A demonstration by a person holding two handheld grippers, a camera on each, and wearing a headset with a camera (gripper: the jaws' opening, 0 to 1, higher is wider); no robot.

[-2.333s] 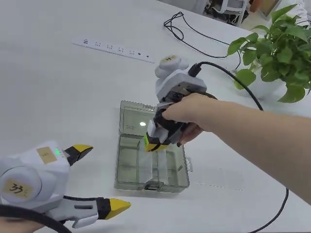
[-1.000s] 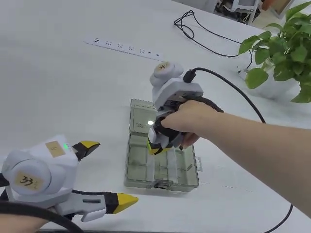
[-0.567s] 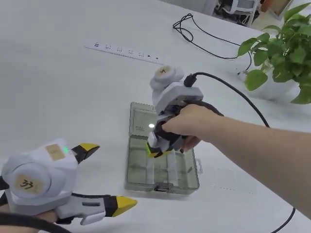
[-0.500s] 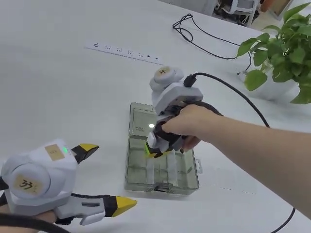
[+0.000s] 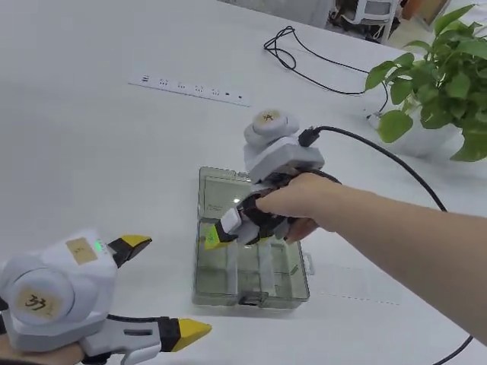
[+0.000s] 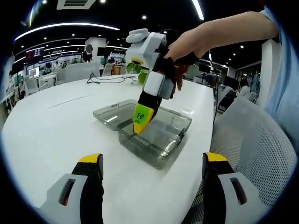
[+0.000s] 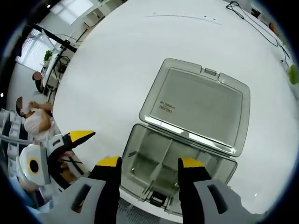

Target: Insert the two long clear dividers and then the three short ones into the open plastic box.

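Right gripper (image 7: 150,162): jaws spread, nothing between them, poised over the smoky clear plastic box (image 5: 196,281), whose lid lies back at 12 o'clock. Left gripper (image 6: 152,158): spread, empty, idle at 7 o'clock of the box. Clear dividers (image 5: 234,268): standing in the tray, count not readable. Step, as judged: release after seating a divider. Next: check the slots and press any proud piece home. Change from half a second earlier: right gripper's tips have swung from pointing down into the tray toward 9 o'clock.

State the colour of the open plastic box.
Translucent smoky grey-green plastic box, seen most clearly in the right gripper view.
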